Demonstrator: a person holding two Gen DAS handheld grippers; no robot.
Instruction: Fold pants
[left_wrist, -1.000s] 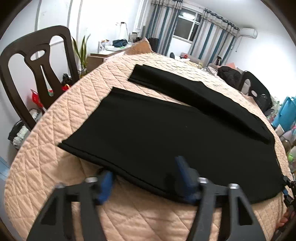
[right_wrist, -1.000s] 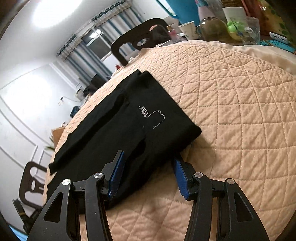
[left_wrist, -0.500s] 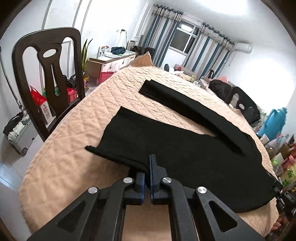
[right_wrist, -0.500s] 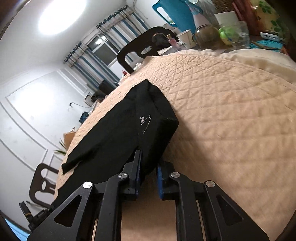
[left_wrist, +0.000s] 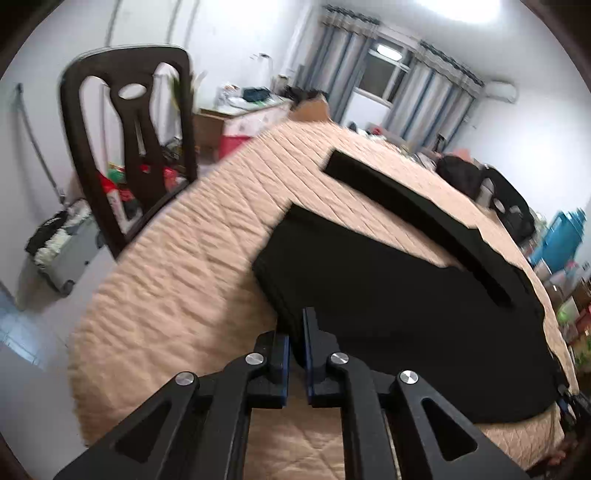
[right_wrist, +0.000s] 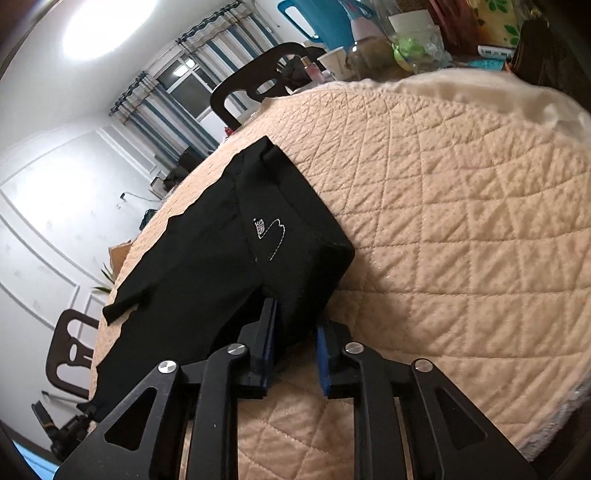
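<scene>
1. The left hand-held gripper (left_wrist: 295, 343) is clamped on the near edge of the black pants (left_wrist: 388, 295), a thin fold of cloth pinched between its blue pads; ahead of it the near leg lies broad and flat on the quilted tabletop (left_wrist: 166, 295), the far leg stretching away beyond.
2. The right hand-held gripper (right_wrist: 295, 332) grips the waist end of the pants (right_wrist: 229, 258), its jaws a little apart around a thicker bunch of fabric; the stitched logo (right_wrist: 267, 236) sits just ahead of its tips.
3. The step in hand looks like carrying the near leg over onto the far one — lift both ends together, level, so the cloth stays taut between the grippers.
4. Travel forward only as far as the far leg's outer edge; lower, then release once the seams line up.
5. To the left gripper's left stands a dark chair (left_wrist: 133, 140) — near the table's edge but out of the path.
</scene>
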